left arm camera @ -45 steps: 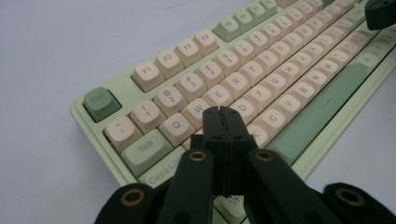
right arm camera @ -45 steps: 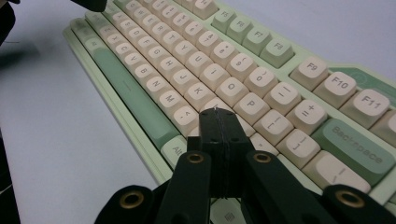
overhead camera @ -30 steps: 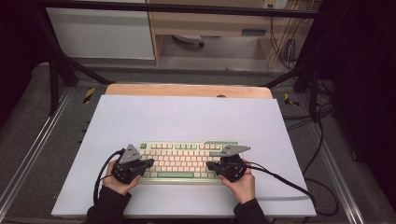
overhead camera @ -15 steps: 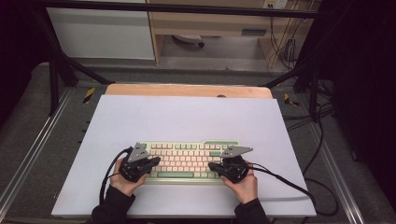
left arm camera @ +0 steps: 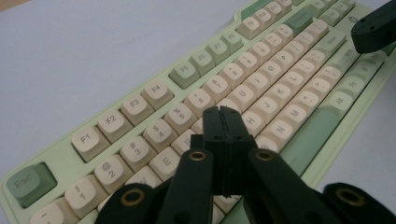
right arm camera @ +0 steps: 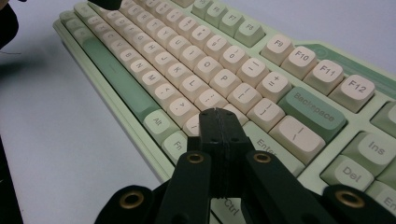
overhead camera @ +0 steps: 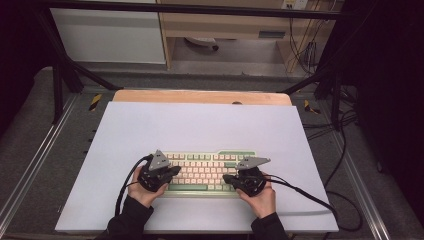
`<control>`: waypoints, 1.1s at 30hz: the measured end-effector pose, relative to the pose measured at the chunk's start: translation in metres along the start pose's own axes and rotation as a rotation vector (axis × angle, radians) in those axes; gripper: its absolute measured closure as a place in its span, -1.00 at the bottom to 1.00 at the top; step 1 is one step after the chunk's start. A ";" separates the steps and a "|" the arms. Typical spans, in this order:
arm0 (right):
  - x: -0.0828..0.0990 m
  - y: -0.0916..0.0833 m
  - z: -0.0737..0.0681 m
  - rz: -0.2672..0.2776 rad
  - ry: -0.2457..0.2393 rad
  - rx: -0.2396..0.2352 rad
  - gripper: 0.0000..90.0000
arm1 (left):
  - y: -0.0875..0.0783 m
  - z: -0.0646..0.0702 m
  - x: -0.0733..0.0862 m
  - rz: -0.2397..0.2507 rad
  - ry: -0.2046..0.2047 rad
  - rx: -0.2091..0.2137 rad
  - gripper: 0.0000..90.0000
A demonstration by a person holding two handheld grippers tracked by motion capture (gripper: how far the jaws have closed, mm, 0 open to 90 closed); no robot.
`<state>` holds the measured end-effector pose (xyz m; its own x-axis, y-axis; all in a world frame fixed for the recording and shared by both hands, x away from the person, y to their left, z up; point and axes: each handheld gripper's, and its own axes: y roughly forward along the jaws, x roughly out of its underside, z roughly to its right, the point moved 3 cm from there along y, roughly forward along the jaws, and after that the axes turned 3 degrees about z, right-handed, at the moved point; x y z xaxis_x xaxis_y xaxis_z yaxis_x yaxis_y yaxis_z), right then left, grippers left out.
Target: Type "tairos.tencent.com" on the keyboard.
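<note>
We're looking at a keyboard (overhead camera: 210,172) that's clearly plastic: pale green case with a soft sheen, cream and green keycaps (left arm camera: 180,116) smooth and matt with printed legends. The left gripper (left arm camera: 223,116) and right gripper (right arm camera: 219,116) look like matt black plastic, with fine ridged layer lines on the jaws and brassy metal rings at the pivots. The table (overhead camera: 200,125) has a matt, smooth pale cover, with bare wood showing along the far edge.

Pale sheet (overhead camera: 200,125) covers wooden table (overhead camera: 200,96) (grey floor (overhead camera: 30,150) around).
</note>
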<state>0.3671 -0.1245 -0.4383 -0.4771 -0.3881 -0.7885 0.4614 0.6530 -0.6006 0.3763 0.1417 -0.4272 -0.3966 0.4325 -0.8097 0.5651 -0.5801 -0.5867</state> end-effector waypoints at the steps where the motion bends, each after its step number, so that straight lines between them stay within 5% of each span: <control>1: 0.000 0.000 0.000 -0.002 -0.002 0.001 1.00 | 0.001 0.001 -0.001 -0.002 0.000 0.002 1.00; 33: 0.001 0.002 0.001 -0.007 -0.005 -0.005 1.00 | 0.031 -0.003 0.003 -0.048 0.000 -0.014 1.00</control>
<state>0.3681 -0.1241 -0.4402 -0.4767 -0.3957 -0.7850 0.4544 0.6535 -0.6054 0.3949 0.1273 -0.4482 -0.4233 0.4594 -0.7809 0.5560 -0.5488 -0.6242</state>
